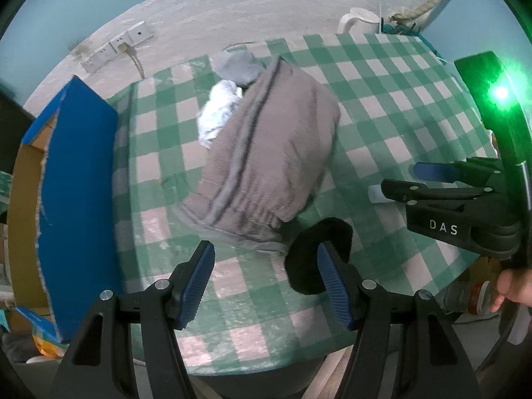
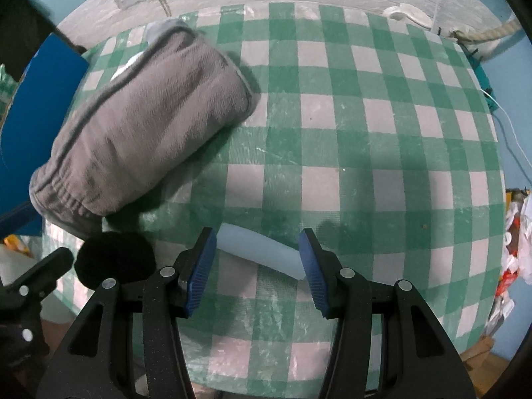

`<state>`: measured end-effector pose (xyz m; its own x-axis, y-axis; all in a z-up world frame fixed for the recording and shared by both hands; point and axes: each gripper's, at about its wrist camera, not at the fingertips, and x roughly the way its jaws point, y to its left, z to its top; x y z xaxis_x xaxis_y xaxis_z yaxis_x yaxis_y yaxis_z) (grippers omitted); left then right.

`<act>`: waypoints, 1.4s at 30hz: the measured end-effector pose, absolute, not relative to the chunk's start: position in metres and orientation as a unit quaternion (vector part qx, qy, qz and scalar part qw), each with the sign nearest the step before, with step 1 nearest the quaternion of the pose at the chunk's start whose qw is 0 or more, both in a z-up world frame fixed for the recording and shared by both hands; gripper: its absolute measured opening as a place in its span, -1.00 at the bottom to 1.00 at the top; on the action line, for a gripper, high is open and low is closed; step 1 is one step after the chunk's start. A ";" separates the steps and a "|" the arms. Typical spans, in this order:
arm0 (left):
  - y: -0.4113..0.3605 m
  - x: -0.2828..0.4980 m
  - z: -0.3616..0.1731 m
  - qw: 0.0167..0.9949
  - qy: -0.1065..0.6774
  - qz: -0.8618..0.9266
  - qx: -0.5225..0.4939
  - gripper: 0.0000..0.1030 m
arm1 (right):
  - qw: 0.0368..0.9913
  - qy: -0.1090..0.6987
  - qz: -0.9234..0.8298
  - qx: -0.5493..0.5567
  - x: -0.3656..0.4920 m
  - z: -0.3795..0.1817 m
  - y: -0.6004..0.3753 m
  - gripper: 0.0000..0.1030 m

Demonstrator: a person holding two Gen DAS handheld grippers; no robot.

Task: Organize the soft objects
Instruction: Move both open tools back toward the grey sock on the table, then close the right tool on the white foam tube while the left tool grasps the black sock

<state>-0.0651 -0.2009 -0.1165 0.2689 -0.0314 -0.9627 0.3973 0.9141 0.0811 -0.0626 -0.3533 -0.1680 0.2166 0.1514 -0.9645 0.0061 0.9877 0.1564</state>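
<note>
Right wrist: right gripper spread astride pale tube; grey towel roll, black puff leftward.

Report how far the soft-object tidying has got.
Nothing looks put away yet. The right gripper hangs open over a pale blue rolled cloth; the left gripper is open beside a round black fuzzy pad. The folded grey fleece garment and crumpled white cloth lie on the green checked tablecloth.

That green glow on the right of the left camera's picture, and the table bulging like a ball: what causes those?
Left wrist view: a green lamp on the right gripper flares and tints that edge. Both views: the fisheye lens bends the checked tablecloth; corners go dark.
</note>
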 end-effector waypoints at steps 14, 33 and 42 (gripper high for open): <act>-0.210 -0.051 -0.156 0.773 0.602 -0.145 0.133 0.43 | 0.777 0.623 0.087 -0.009 -0.062 -0.189 -0.337 0.00; -0.216 -0.066 -0.154 0.779 0.586 -0.153 0.162 0.46 | 0.759 0.633 0.150 -0.038 -0.069 -0.198 -0.322 -0.45; -0.215 -0.079 -0.147 0.775 0.589 -0.159 0.161 0.46 | 0.752 0.642 0.133 -0.065 -0.079 -0.196 -0.295 -0.82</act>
<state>-0.0791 -0.2148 -0.1474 0.2544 -0.0577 -0.9654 0.4368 0.8975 0.0614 -0.0786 -0.2950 -0.1962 0.1397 0.1163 -0.9833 -0.2838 0.9561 0.0728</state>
